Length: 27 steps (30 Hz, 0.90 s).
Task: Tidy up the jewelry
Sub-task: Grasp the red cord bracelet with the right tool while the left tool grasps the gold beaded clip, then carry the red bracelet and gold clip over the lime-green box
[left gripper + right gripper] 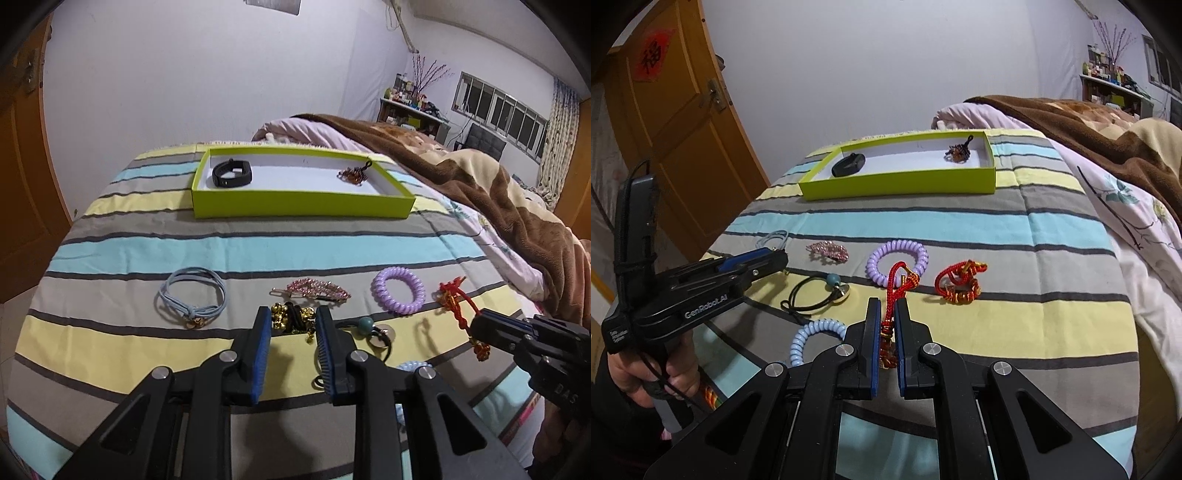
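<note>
My left gripper point(294, 320) is shut on a gold and black beaded piece point(291, 316) just above the striped bedspread point(258, 254); gold bits dangle below its right fingertip. My right gripper point(887, 306) is shut on a red knotted cord point(888, 332), whose loop point(896, 278) stands up past the tips. From the left wrist view, the right gripper point(477, 326) sits at the right edge. A lime green box point(303, 206) at the far end holds a black wristband point(232, 173) and a brown beaded charm point(354, 175).
On the bedspread lie a blue hair tie point(192, 295), a pink clip point(314, 290), a purple coil point(399, 290), a black cord with a teal bead point(820, 291), a pale blue coil point(812, 338) and a red-orange bracelet point(958, 284). A brown blanket point(498, 199) borders the right.
</note>
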Available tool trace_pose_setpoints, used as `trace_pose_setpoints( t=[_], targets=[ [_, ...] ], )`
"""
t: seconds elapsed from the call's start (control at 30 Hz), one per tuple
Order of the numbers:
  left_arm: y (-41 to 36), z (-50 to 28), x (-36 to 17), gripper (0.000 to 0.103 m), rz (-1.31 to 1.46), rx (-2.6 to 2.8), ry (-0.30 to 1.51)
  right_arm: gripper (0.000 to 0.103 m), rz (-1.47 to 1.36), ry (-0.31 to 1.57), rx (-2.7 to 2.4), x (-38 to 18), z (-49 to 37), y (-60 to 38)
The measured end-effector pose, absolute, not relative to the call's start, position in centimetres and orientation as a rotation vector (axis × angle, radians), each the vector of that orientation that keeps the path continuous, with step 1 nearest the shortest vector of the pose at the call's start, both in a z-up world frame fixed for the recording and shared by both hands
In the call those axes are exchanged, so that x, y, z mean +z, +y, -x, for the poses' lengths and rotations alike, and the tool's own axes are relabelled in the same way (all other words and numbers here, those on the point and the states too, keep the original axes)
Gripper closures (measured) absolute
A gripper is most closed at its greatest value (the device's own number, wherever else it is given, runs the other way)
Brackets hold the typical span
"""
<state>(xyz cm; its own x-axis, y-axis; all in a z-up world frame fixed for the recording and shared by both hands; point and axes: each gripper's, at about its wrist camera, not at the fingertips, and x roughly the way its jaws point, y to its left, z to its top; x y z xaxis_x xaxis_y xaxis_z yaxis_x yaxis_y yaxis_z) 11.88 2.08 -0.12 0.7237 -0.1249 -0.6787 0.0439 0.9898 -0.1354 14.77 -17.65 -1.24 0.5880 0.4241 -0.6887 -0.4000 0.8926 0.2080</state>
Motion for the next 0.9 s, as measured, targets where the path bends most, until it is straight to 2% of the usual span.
trace_pose_setpoints(
  t=[0.4,0.9],
  targets=[
    [1.9,-13.0,2.5,0.078,0.078,-0.096,0.686,0.096,0.002,0.728,0.470,1.4,-17.2,-17.5],
    [4.1,-19.8,4.4,0.078,0.053,-0.064,0.646,0.096,0.060,0.673,0.440,3.4,-25.5,-16.8]
  ],
)
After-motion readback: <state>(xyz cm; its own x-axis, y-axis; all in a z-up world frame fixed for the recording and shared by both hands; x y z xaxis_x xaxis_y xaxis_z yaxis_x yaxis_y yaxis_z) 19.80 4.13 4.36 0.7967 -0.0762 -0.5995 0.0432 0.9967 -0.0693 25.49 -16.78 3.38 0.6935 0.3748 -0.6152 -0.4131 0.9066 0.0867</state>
